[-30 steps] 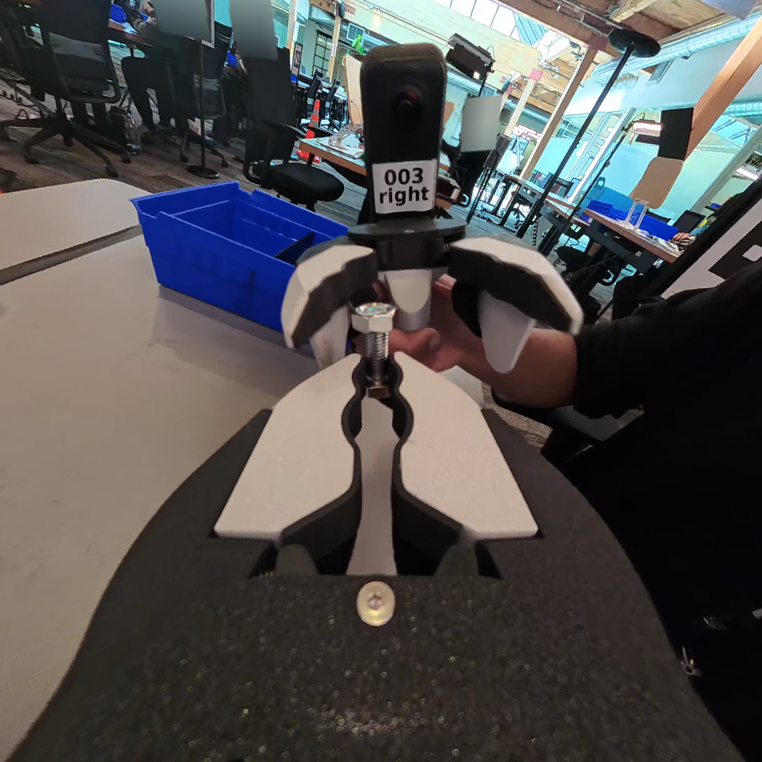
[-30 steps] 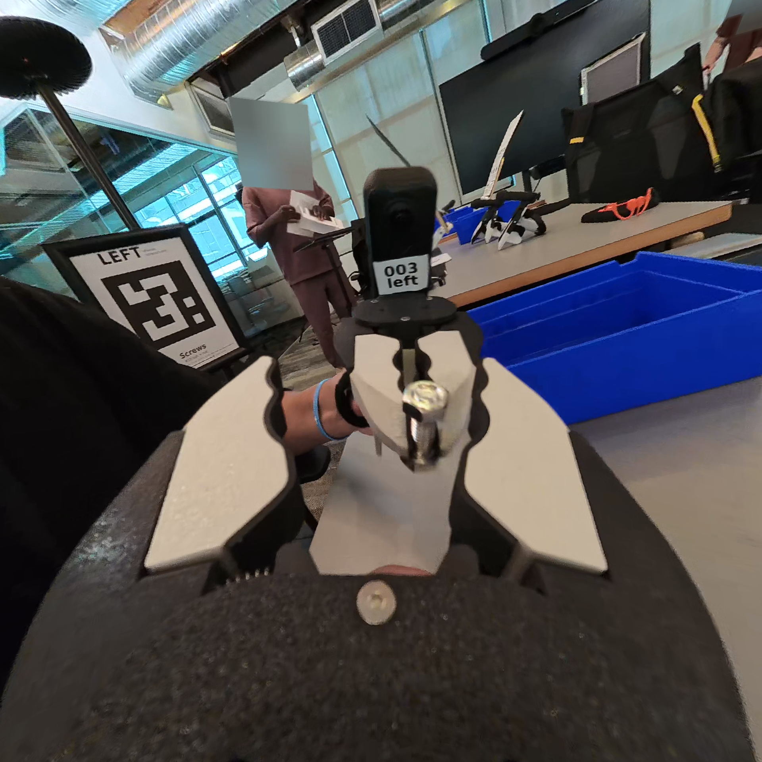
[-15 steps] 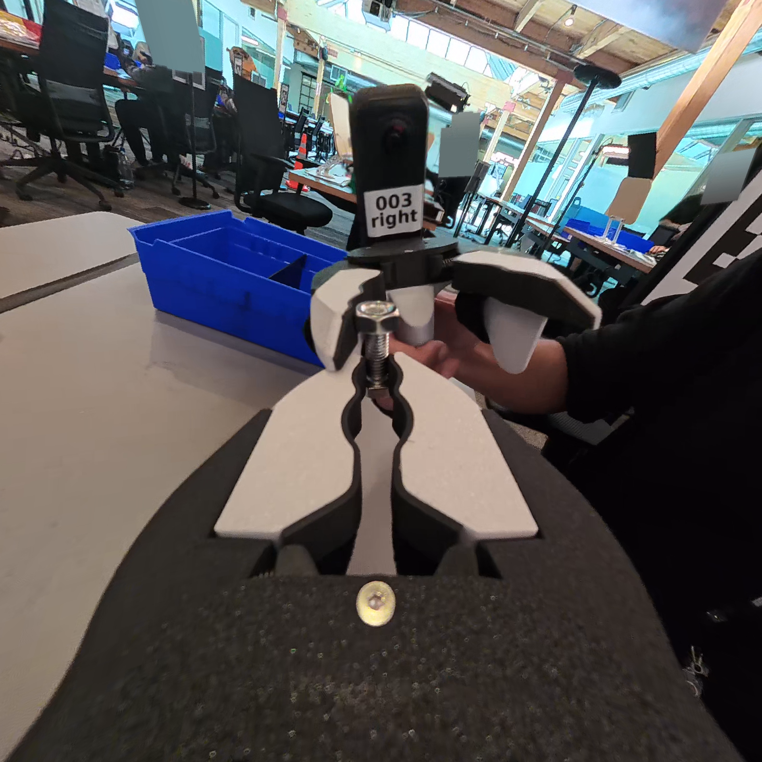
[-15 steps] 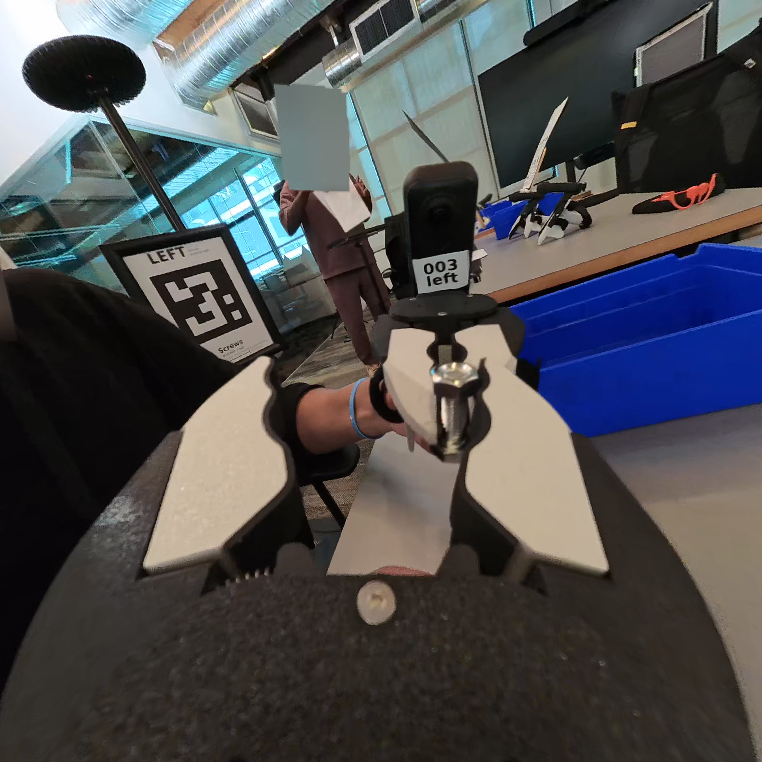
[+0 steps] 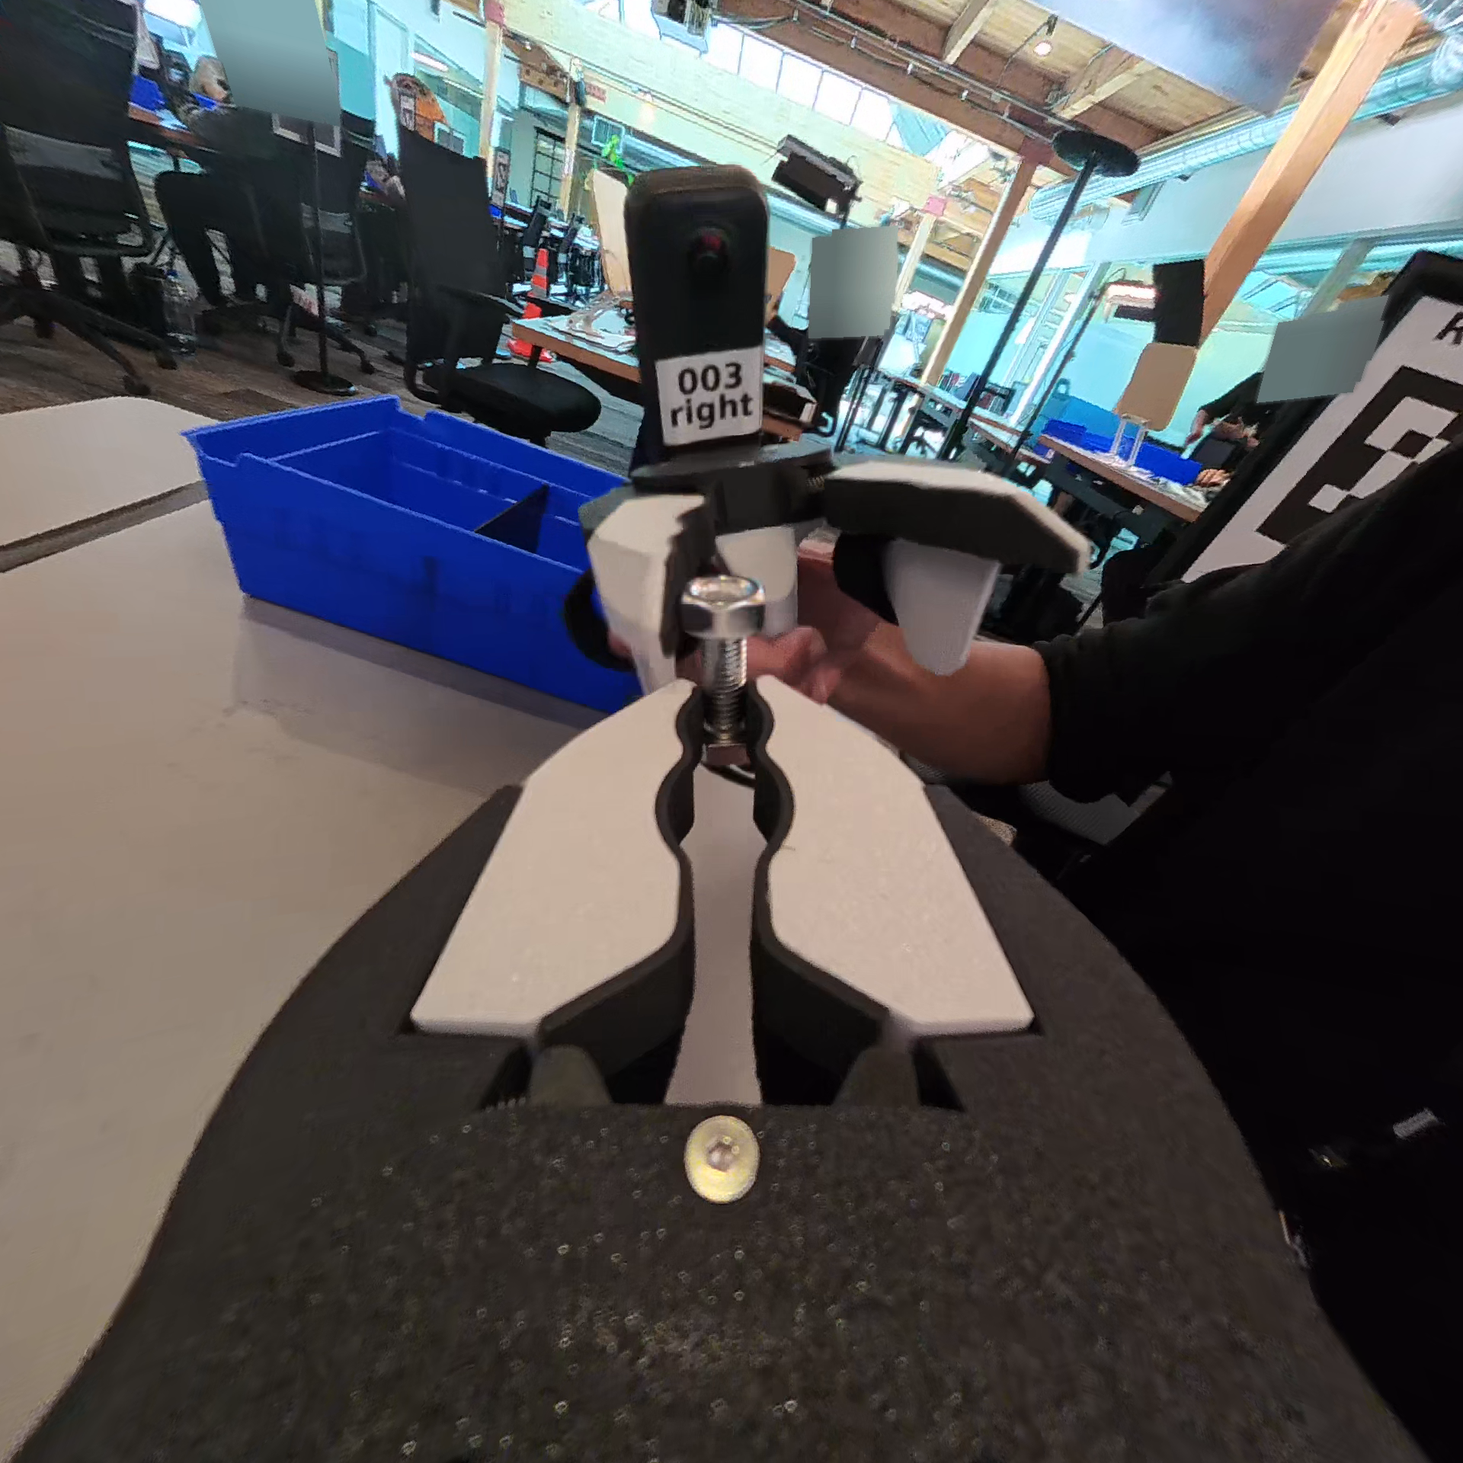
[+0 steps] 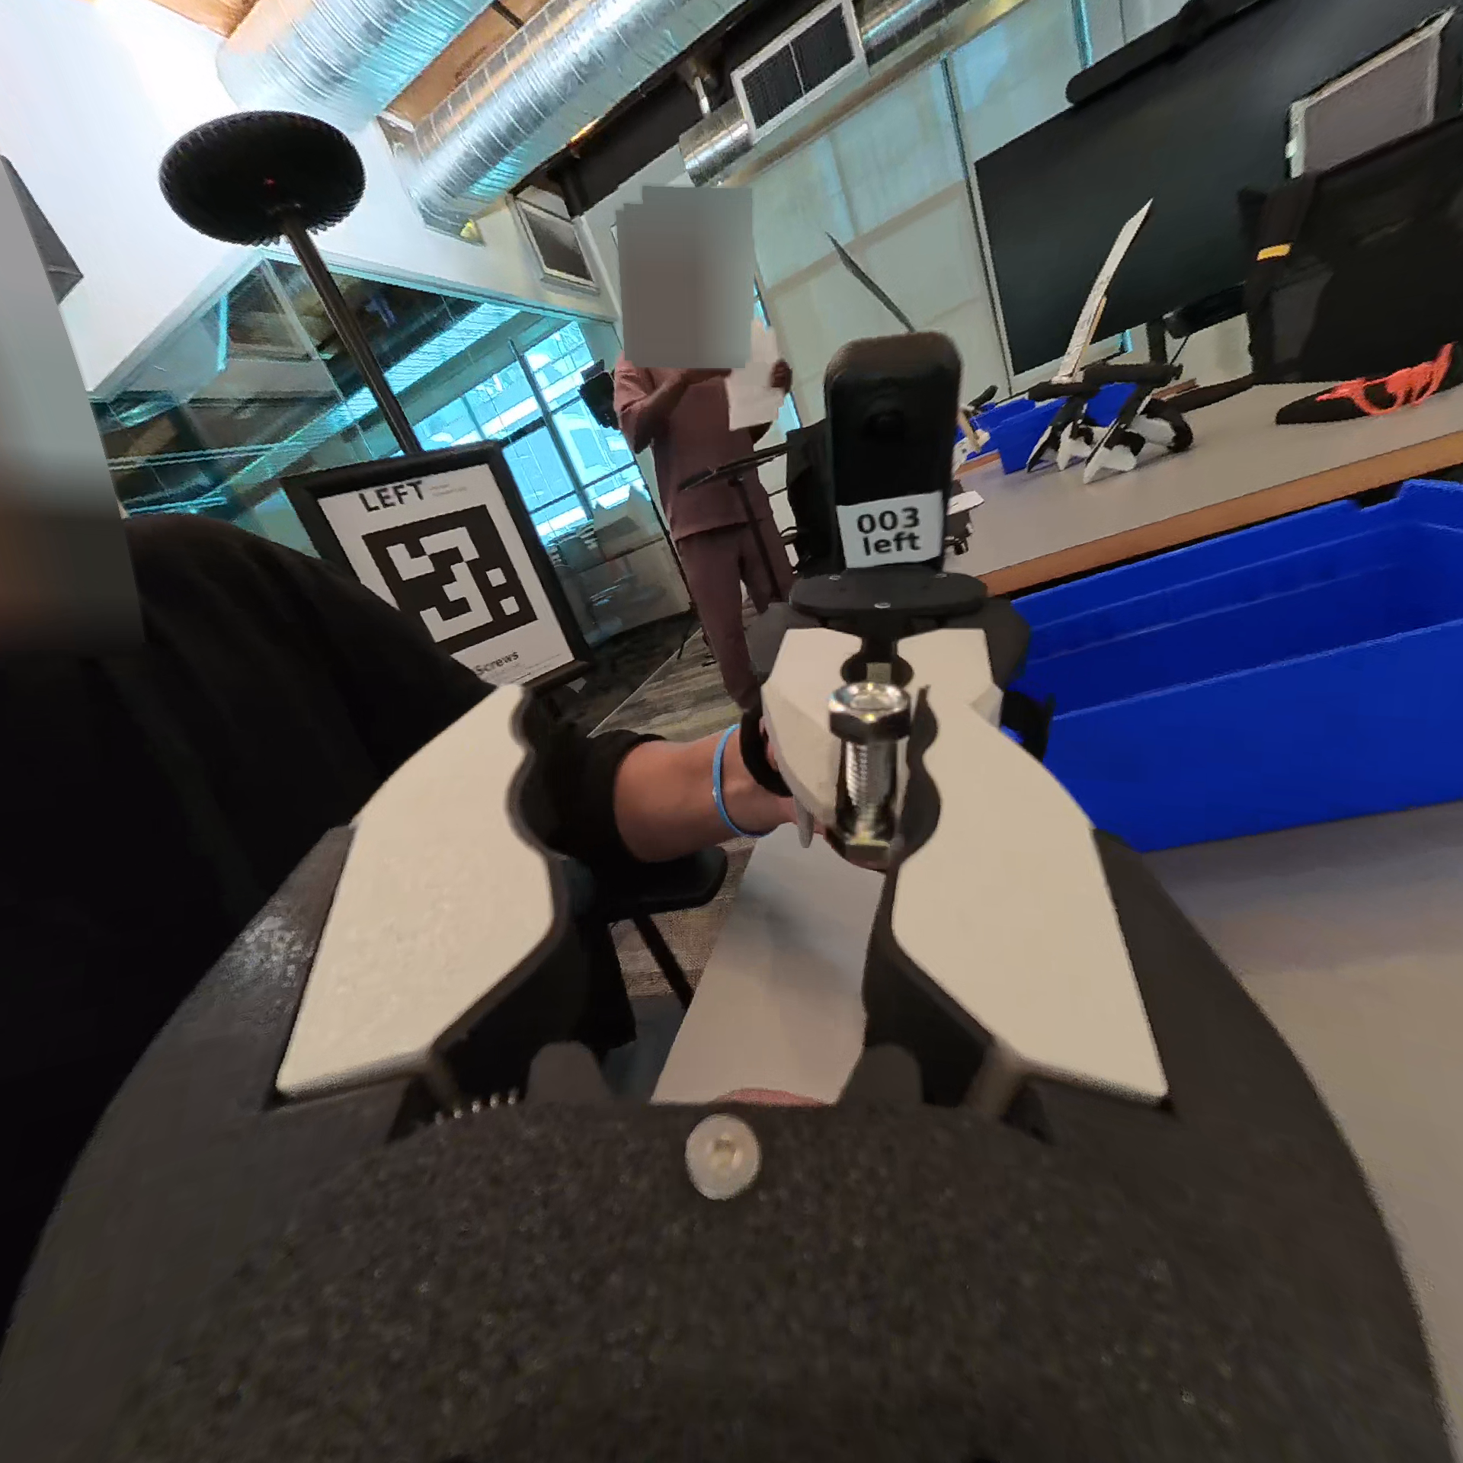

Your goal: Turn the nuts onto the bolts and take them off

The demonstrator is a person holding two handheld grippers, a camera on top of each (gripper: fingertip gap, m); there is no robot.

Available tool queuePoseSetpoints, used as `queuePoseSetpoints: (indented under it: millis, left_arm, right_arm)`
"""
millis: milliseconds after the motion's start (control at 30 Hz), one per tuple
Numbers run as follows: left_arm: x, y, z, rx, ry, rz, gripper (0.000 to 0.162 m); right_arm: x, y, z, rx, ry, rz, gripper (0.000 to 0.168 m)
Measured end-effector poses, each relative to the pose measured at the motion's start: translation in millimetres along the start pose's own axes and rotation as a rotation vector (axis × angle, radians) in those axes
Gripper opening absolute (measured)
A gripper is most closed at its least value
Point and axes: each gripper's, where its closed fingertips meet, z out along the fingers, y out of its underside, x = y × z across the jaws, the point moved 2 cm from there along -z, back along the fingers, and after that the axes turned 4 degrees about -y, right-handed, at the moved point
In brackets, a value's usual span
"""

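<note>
The left gripper point(image 5: 722, 740) has its jaws drawn in narrow around the lower end of the bolt point(image 5: 722, 661), and down at that pinch sits what looks like the nut point(image 5: 724, 754), clamped so it cannot spin. The bolt stands upright between the two tools, its hex head point(image 5: 722, 606) on top and the bare thread showing in the gap, well above the grey table point(image 5: 198, 792). Facing it comes the right gripper point(image 6: 716, 780), jaws wide apart, one finger point(image 5: 641, 586) just beside the bolt head and the other finger point(image 5: 942, 609) well off to the side; from its own camera the bolt point(image 6: 867, 772) sits close against the right-hand finger rather than centred in the opening, so I would say it has no grip on anything yet. That makes sense to me: one tool holds the nut steady while the other frees itself to take the head and turn it. The blue bin point(image 5: 412, 522) waits near the far edge of the table, handy for parts. Whether they are threading on or off I cannot tell from here
</note>
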Motion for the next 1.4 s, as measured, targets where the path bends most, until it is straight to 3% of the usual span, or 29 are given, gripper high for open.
queuePoseSetpoints:
  millis: [33,133,367,467,567,667,933,1233,1400]
  left_arm:
    - [0.4,0.8,1.2,-0.002,0.002,0.001,0.008]
    - [1.6,3.0,3.1,-0.023,-0.01,0.02,0.008]
    - [1.5,-2.5,-6.6,-0.001,-0.017,0.028,0.008]
    - [-0.7,-0.7,-5.3,-0.007,-0.022,0.026,0.008]
    - [-0.3,3.2,-0.7,-0.017,-0.01,0.019,0.008]
    - [0.7,5.7,3.0,-0.028,-0.011,0.021,0.008]
    - [-1.0,1.5,-4.5,-0.012,-0.019,0.021,0.008]
    - [0.4,5.8,3.0,-0.03,-0.004,0.018,0.008]
    - [0.7,2.3,-2.7,-0.016,-0.013,0.024,0.008]
  right_arm:
    - [-0.4,1.8,6.6,-0.003,-0.017,0.016,0.093]
    - [3.5,3.5,11.6,-0.027,0.005,-0.013,0.091]
    - [4.2,-2.3,-20.3,-0.046,0.076,-0.028,0.087]
    - [-2.0,1.2,-7.6,-0.05,0.028,-0.027,0.086]
    - [0.6,7.2,13.8,-0.057,0.016,-0.025,0.096]
    - [7.3,8.4,22.4,-0.03,0.008,-0.012,0.091]
    - [3.9,-7.2,-24.4,-0.029,0.092,-0.045,0.082]
    - [3.3,5.1,13.2,-0.073,0.035,-0.043,0.09]
    - [7.8,-5.6,-7.8,-0.074,0.111,-0.08,0.085]
